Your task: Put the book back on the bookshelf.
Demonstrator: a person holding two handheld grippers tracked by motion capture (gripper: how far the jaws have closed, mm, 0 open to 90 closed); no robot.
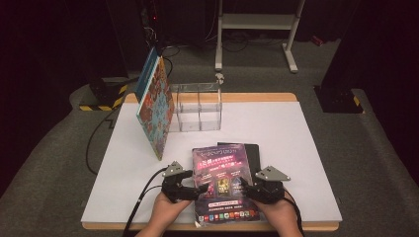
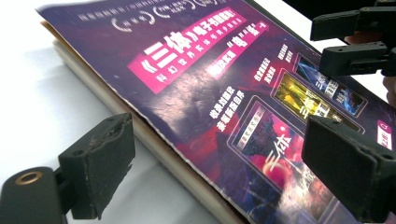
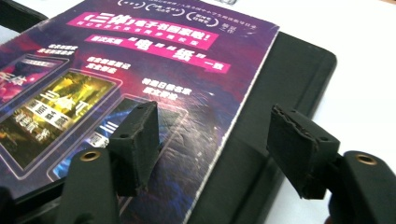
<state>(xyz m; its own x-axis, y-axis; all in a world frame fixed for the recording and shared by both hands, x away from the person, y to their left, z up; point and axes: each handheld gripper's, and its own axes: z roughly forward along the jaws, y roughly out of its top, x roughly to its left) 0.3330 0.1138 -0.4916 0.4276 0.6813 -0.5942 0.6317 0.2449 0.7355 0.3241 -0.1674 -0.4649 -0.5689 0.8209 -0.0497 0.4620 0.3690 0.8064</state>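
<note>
Hiding most of a black book (image 1: 253, 157) beneath it, the purple book (image 1: 223, 183) lies flat at the desk's (image 1: 296, 148) near edge; its small print is unreadable. Its glossy cover carries pink banners (white characters). Left tongs (image 1: 193, 190) and right tongs (image 1: 247, 188) are spread astride its side edges, pinching nothing. The high view adds a patterned book (image 1: 155, 106) leaning on a clear box (image 1: 197, 106).

A clear box (image 1: 199, 106) stands at the table's (image 1: 296, 148) far side. Left of it, a patterned book (image 1: 155, 108) stands tilted, apparently touching the box. A white frame (image 1: 257, 24) stands on the floor beyond.
</note>
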